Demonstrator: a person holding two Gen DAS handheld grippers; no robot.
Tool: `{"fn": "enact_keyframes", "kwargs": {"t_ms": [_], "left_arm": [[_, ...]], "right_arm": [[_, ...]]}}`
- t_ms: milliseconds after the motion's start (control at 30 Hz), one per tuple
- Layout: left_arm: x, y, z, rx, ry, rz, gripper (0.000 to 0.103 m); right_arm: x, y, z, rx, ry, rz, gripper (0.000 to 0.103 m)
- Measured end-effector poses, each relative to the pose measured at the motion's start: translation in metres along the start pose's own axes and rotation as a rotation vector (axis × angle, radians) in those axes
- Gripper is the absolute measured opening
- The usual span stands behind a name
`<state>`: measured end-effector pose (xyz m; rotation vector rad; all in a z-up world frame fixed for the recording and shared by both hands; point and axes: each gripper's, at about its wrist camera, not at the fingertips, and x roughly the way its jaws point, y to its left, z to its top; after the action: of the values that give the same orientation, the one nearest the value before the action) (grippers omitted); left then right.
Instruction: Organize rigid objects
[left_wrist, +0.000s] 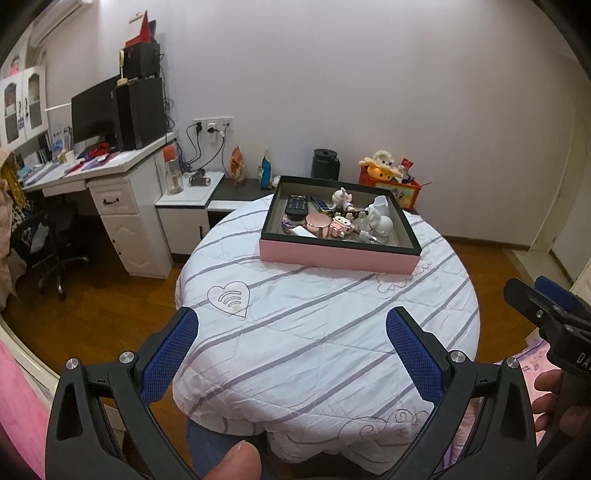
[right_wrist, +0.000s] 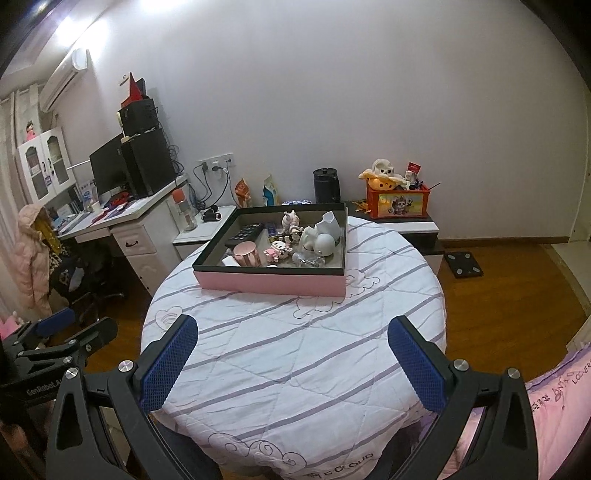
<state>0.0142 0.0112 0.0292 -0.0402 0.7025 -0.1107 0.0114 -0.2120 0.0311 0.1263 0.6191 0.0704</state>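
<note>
A pink box with a dark rim (left_wrist: 338, 256) (right_wrist: 271, 284) rests on the far half of a round table under a striped white cloth (left_wrist: 314, 332) (right_wrist: 295, 350). Inside lie a black remote (left_wrist: 296, 206) (right_wrist: 245, 231), a pink round tin (left_wrist: 317, 222) (right_wrist: 247, 253), small pink figurines (left_wrist: 340, 225) (right_wrist: 277, 252) and a white ornament (left_wrist: 380, 219) (right_wrist: 323, 236). My left gripper (left_wrist: 291, 328) is open over the table's near edge, nothing between its fingers. My right gripper (right_wrist: 293, 334) is open as well and holds nothing; it shows at the right of the left wrist view (left_wrist: 546, 314).
A white desk (left_wrist: 110, 166) with a monitor and speakers stands at the left, an office chair (left_wrist: 51, 254) beside it. Behind the table a low cabinet carries a black jar (right_wrist: 327, 184) and an orange toy box (right_wrist: 399, 201). Wooden floor surrounds the table; pink bedding (right_wrist: 554, 406) lies at the right.
</note>
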Motion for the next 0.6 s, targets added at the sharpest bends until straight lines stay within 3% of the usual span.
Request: {"fn": "enact_keyframes", "kwargs": {"t_ms": [600], "left_arm": [[0.005,0.008,0.000,-0.006,-0.001,0.066,0.103]], "right_arm": [[0.004,0.011,0.006,-0.025,0.001,0.009,0.103]]}}
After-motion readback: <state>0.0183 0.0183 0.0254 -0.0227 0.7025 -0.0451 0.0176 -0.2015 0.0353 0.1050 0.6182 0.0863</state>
